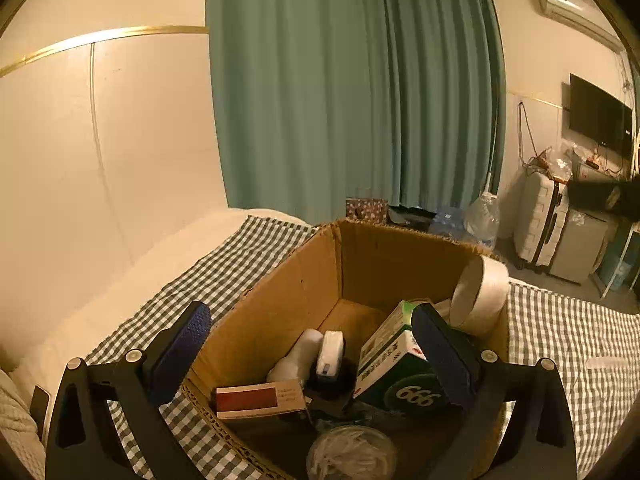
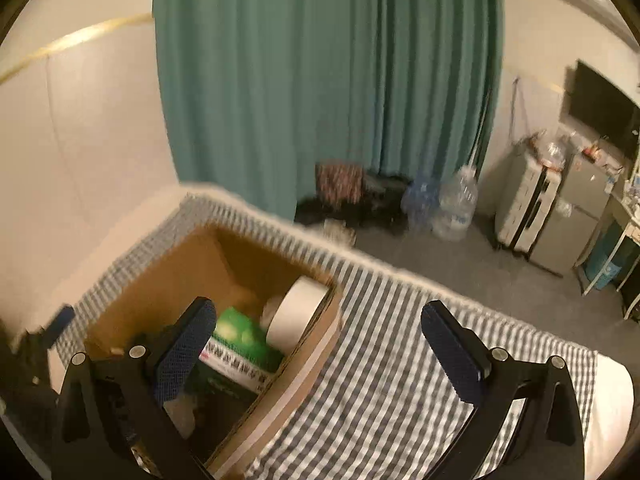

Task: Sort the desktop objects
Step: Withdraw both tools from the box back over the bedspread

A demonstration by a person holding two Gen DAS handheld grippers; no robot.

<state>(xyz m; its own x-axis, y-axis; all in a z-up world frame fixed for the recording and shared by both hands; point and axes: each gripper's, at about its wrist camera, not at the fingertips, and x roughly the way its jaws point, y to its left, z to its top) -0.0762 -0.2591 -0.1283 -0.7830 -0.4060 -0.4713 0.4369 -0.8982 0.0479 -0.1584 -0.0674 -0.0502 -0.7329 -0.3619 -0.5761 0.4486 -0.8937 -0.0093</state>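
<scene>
Both tongs gape wide, empty: left tongs [image 1: 310, 354] over the cardboard box [image 1: 280, 292]; right tongs [image 2: 320, 348] over its edge and the checked cloth [image 2: 380, 380]. Tape roll [image 2: 294, 314] inside.

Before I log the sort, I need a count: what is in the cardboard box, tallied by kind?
In the cardboard box, as far as visible:
Tape roll: 1
Printed cartons: 2, green-white carton and red-white carton
White devices: 2, white bottle-like item and white gadget
Clear lidded tub: 1
Total: 6
</scene>
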